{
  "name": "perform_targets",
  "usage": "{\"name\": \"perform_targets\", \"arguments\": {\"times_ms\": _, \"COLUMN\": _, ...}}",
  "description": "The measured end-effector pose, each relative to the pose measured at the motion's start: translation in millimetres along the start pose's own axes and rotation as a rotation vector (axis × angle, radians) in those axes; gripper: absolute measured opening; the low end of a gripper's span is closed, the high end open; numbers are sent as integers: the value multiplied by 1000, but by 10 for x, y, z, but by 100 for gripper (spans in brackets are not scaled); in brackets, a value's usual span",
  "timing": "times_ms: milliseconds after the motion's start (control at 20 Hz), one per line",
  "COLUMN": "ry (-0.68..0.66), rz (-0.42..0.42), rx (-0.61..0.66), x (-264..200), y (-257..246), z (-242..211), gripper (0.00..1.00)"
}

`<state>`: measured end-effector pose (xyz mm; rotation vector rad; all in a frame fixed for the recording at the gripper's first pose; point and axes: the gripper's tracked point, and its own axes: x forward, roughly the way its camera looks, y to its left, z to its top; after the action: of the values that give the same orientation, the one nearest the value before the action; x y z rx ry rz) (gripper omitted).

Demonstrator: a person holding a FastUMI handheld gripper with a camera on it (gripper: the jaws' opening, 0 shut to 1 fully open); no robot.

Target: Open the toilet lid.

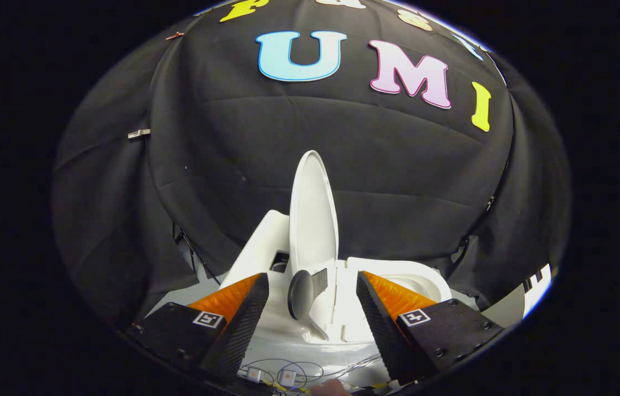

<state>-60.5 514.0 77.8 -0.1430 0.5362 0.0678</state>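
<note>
A: Lid (pixel 313 212) stood upright at frame centre, above the bowl (pixel 420 280). Gripper (pixel 312 300) status?
B: Fingers were spread wide, holding nothing. Opening step looked complete; next move probably called for withdrawal.

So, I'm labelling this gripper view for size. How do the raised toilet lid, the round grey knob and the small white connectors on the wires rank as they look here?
1. Toilet lid, upright, largest.
2. Round grey knob, between the open tongs, touching neither finger.
3. White connectors, smallest, though they lie nearer the camera, which inflates them.
</note>
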Motion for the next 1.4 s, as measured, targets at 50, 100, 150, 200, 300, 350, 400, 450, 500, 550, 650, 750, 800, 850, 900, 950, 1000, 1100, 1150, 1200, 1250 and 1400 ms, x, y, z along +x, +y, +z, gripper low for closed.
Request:
{"name": "perform_targets", "arguments": {"times_ms": 50, "ry": -20, "rz": 9, "rx": 3, "x": -44, "y": 2, "z": 81, "gripper": 100}}
{"name": "perform_targets", "arguments": {"times_ms": 100, "ry": -38, "rz": 24, "rx": 11, "x": -82, "y": 8, "z": 149, "gripper": 99}}
{"name": "perform_targets", "arguments": {"times_ms": 150, "ry": -53, "rz": 40, "rx": 23, "x": -122, "y": 19, "z": 219, "gripper": 99}}
{"name": "perform_targets", "arguments": {"times_ms": 200, "ry": -69, "rz": 54, "rx": 38, "x": -183, "y": 24, "z": 303, "gripper": 99}}
{"name": "perform_targets", "arguments": {"times_ms": 300, "ry": -102, "rz": 88, "rx": 64, "x": -287, "y": 23, "z": 505, "gripper": 100}}
{"name": "perform_targets", "arguments": {"times_ms": 350, "ry": -116, "rz": 106, "rx": 73, "x": -341, "y": -1, "z": 593, "gripper": 99}}
{"name": "perform_targets", "arguments": {"times_ms": 400, "ry": -131, "rz": 122, "rx": 84, "x": -391, "y": -59, "z": 682, "gripper": 99}}
{"name": "perform_targets", "arguments": {"times_ms": 450, "ry": -149, "rz": 136, "rx": 94, "x": -444, "y": -122, "z": 768, "gripper": 100}}
{"name": "perform_targets", "arguments": {"times_ms": 500, "ry": -165, "rz": 142, "rx": 105, "x": -473, "y": -220, "z": 857, "gripper": 99}}
{"name": "perform_targets", "arguments": {"times_ms": 550, "ry": -175, "rz": 143, "rx": 115, "x": -506, "y": -337, "z": 918, "gripper": 99}}
{"name": "perform_targets", "arguments": {"times_ms": 650, "ry": -196, "rz": 156, "rx": 133, "x": -572, "y": -543, "z": 1000, "gripper": 99}}
{"name": "perform_targets", "arguments": {"times_ms": 750, "ry": -214, "rz": 165, "rx": 151, "x": -583, "y": -809, "z": 1063, "gripper": 100}}
{"name": "perform_targets", "arguments": {"times_ms": 800, "ry": -223, "rz": 165, "rx": 164, "x": -550, "y": -985, "z": 1074, "gripper": 100}}
{"name": "perform_targets", "arguments": {"times_ms": 850, "ry": -232, "rz": 161, "rx": 177, "x": -508, "y": -1173, "z": 1083, "gripper": 100}}
{"name": "perform_targets", "arguments": {"times_ms": 900, "ry": -241, "rz": 156, "rx": 189, "x": -462, "y": -1370, "z": 1080, "gripper": 100}}
{"name": "perform_targets", "arguments": {"times_ms": 950, "ry": -247, "rz": 141, "rx": 193, "x": -390, "y": -1568, "z": 1052, "gripper": 100}}
{"name": "perform_targets", "arguments": {"times_ms": 1000, "ry": -243, "rz": 132, "rx": 198, "x": -331, "y": -1769, "z": 996, "gripper": 99}}
{"name": "perform_targets", "arguments": {"times_ms": 1100, "ry": -242, "rz": 127, "rx": 207, "x": -203, "y": -2086, "z": 842, "gripper": 99}}
{"name": "perform_targets", "arguments": {"times_ms": 1150, "ry": -245, "rz": 122, "rx": 211, "x": -129, "y": -2258, "z": 750, "gripper": 99}}
{"name": "perform_targets", "arguments": {"times_ms": 1200, "ry": -254, "rz": 111, "rx": 212, "x": -58, "y": -2443, "z": 661, "gripper": 99}}
{"name": "perform_targets", "arguments": {"times_ms": 1250, "ry": -260, "rz": 92, "rx": 207, "x": 20, "y": -2637, "z": 545, "gripper": 99}}
{"name": "perform_targets", "arguments": {"times_ms": 1400, "ry": -252, "rz": 41, "rx": 210, "x": 275, "y": -3165, "z": 143, "gripper": 99}}
